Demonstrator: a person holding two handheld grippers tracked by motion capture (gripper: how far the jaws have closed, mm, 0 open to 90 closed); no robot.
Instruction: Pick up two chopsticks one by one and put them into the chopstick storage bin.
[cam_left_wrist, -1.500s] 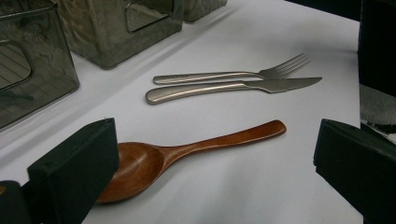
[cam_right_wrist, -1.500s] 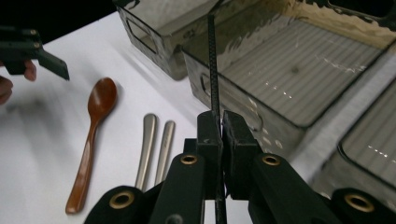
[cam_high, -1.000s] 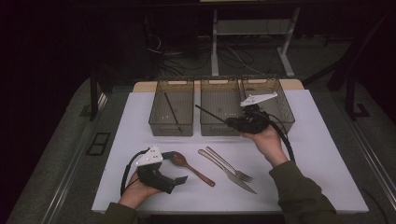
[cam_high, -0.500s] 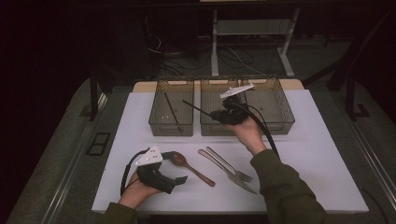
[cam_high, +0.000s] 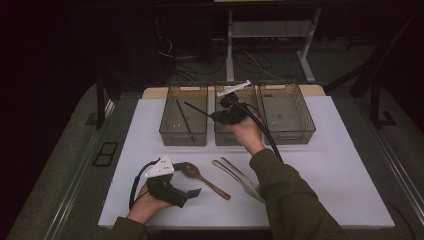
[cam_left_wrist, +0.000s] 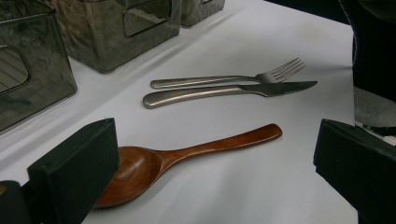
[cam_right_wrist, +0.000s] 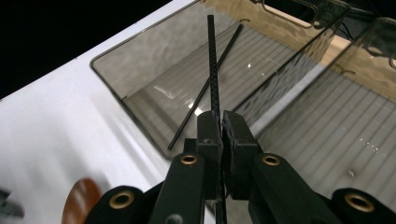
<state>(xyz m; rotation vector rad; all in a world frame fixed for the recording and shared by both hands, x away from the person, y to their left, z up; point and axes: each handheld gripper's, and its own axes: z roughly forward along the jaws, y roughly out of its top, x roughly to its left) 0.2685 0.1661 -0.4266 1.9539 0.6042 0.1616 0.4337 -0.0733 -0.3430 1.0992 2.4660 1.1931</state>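
Right gripper (cam_right_wrist: 223, 122), fingers pinching a chopstick (cam_right_wrist: 212, 60) mid-frame, should line it up over the left bin (cam_high: 167, 125) beside its mate before letting go.

The high view looks forward and down from above the person's side onto the whole white table (cam_high: 325, 170), far enough off to take in all three bins beyond it. The left gripper view sits low and close to the tabletop, looking along it past the spoon (cam_left_wrist: 187, 156), fork (cam_left_wrist: 229, 79) and knife (cam_left_wrist: 229, 92), which the high view shares. The right gripper view looks down steeply and closely into the left bin (cam_right_wrist: 154, 79), also seen from above.
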